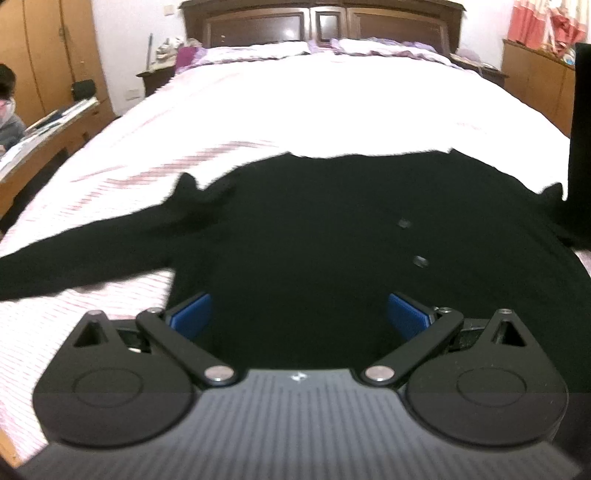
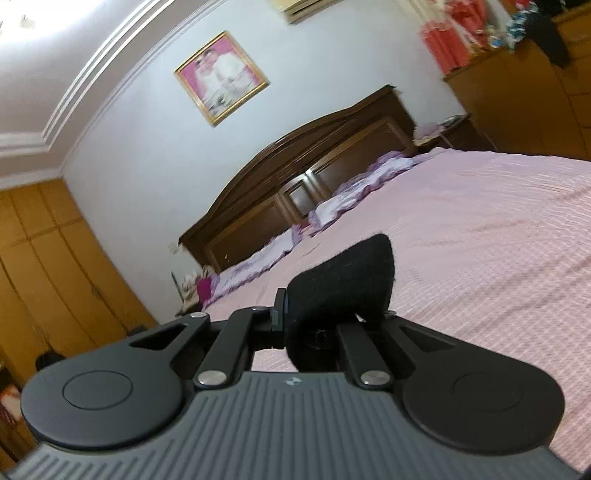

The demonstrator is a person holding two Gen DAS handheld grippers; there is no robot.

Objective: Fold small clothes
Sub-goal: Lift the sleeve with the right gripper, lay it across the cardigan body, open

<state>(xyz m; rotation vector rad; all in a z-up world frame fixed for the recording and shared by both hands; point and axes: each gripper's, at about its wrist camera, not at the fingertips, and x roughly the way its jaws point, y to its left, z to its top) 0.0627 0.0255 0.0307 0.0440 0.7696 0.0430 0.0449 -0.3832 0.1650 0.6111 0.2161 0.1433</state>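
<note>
Black cardigan (image 1: 332, 240) lay spread on bed (image 1: 314, 110). My left gripper (image 1: 299, 314) hovered wide open, empty. My right gripper (image 2: 325, 321) pinched raised cardigan edge (image 2: 343, 284). Step: first fold. Next: carry edge across.

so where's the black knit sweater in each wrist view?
Left wrist: black knit sweater spread flat across the pink striped bedspread, centre frame, between the open left gripper fingers.
Right wrist: only a bunched fold, clamped in the right gripper.
Shared landmark: dark wooden headboard.
</note>
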